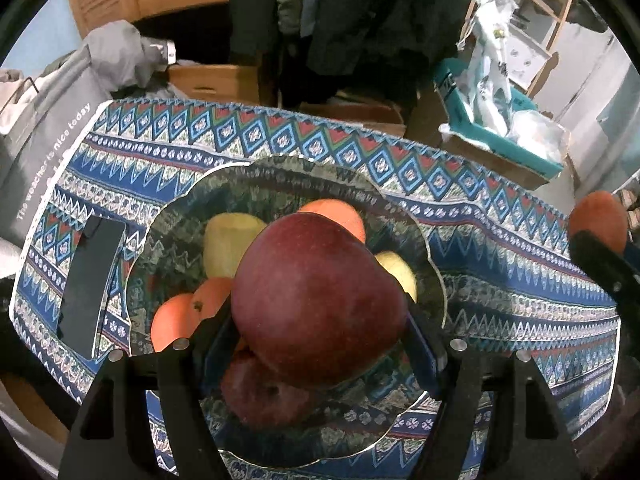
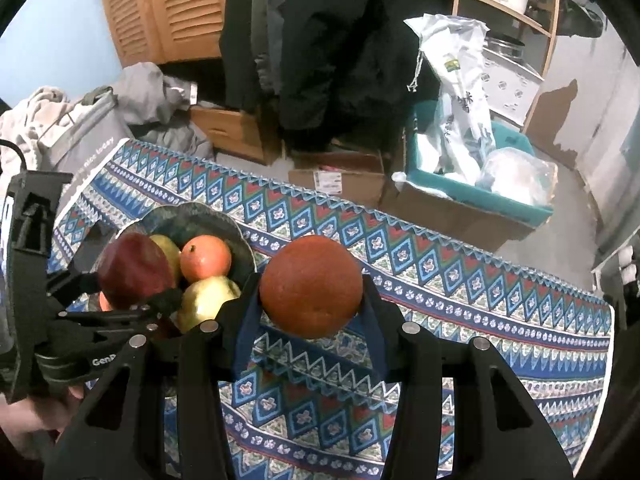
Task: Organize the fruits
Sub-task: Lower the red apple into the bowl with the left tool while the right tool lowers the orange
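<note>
In my left gripper (image 1: 320, 320) I hold a big red apple (image 1: 320, 300); the jaws are closed on its two sides and it hangs just above the bowl (image 1: 436, 280). My right gripper (image 2: 312, 304) is clamped on an orange (image 2: 311, 286) in the same way, over the patterned tablecloth (image 2: 460, 320) and just beside the bowl, not over it.

I judge the apple to be rather heavy, hard and smooth, so it could slip if I tilt it; the hold across its widest part looks right. The orange seems lighter, and its rough skin gives better grip, but it is a little soft and I should not squeeze more.

Under the apple, inside the bowl, lies another dark red apple (image 1: 260, 396). Around it I see two oranges (image 1: 188, 312) at the left, one more orange (image 1: 340, 214) at the far side, and two yellow fruits (image 1: 230, 240); I cannot tell whether they are apples or pears. The bowl is already quite full, so round fruit may roll when I put it down; I think a low gap is the safest place.

Left of the bowl a dark phone (image 1: 90, 288) lies flat on the cloth. Beyond the table edge are cardboard boxes (image 2: 340, 178).
</note>
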A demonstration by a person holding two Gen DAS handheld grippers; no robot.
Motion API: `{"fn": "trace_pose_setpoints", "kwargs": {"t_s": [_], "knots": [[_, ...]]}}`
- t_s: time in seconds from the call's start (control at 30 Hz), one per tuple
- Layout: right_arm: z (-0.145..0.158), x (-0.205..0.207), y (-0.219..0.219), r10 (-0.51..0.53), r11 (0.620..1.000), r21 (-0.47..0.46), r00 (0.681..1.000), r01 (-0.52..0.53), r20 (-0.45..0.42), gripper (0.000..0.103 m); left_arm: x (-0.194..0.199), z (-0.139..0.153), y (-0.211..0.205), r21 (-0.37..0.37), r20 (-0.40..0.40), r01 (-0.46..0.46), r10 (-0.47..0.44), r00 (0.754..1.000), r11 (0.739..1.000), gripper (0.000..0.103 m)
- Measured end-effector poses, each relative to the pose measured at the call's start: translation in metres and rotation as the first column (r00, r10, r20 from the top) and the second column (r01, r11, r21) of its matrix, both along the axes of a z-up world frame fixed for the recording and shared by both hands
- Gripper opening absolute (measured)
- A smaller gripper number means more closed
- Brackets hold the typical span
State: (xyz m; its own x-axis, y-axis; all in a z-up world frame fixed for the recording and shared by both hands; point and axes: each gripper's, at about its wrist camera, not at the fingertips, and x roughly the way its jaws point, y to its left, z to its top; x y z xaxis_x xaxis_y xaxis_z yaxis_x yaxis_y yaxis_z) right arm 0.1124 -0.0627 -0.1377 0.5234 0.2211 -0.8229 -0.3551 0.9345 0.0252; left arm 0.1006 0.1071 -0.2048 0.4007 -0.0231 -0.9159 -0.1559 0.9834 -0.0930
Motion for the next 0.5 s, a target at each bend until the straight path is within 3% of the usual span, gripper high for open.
{"fn": "trace_pose_setpoints", "kwargs": {"t_s": [0.13,0.43,0.5], "knots": [[0.000,0.001,0.002,0.005,1.000,0.005,1.000,-0.005,-0.002,0.046,-0.001,0.000,-0.001,0.010,-0.004,0.010,-0.010,1.000,1.000,0.076],[0.000,0.000,0.006,0.018,1.000,0.009,1.000,-0.018,-0.001,0.046,-0.002,0.008,0.009,-0.048,0.014,-0.026,0.026,1.000,0.999,0.077],[0.000,-0.001,0.006,0.018,1.000,0.010,1.000,-0.018,-0.002,0.046,-0.005,0.017,0.010,-0.040,0.046,-0.028,0.030,0.998,0.999,0.088]]}}
